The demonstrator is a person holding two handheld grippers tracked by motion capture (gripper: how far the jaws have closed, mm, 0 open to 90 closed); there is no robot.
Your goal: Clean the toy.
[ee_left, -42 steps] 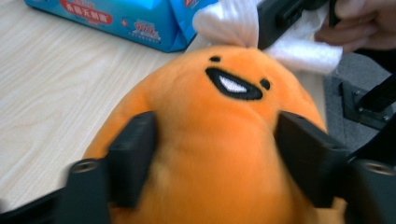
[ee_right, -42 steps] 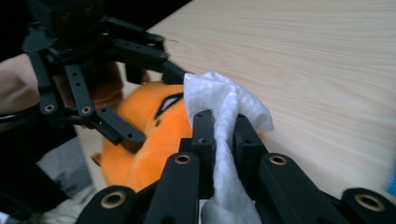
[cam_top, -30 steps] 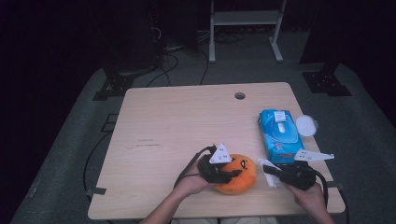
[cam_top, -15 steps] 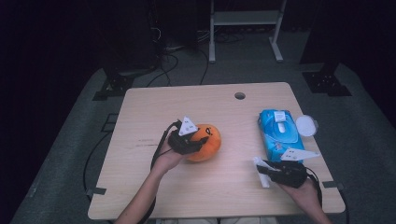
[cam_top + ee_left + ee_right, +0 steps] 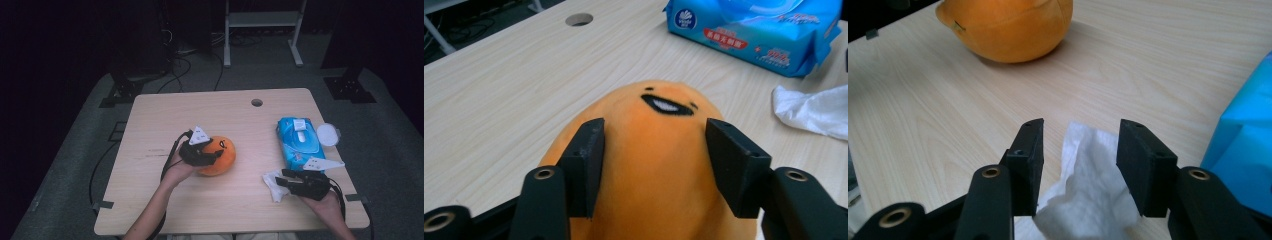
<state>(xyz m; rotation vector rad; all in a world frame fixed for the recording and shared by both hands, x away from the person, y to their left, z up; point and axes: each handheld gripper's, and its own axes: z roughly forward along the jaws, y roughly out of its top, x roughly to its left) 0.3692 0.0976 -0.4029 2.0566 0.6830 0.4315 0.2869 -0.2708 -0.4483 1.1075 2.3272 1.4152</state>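
While left tongs [image 5: 212, 156] loosen around orange plush [image 5: 218, 155] set at table [image 5: 165, 112] centre, pads just parting; right tongs [image 5: 283, 178], jaws widening, release white wipe [image 5: 274, 184] at 5 o'clock, beside blue wipe pack [image 5: 298, 141].

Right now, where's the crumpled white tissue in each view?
High view: crumpled white tissue lies lower right on the table, just left of the right tool.
Left gripper view: at the right edge.
Right gripper view: bottom centre, between the open jaws.
Shared landmark: round orange plush toy.
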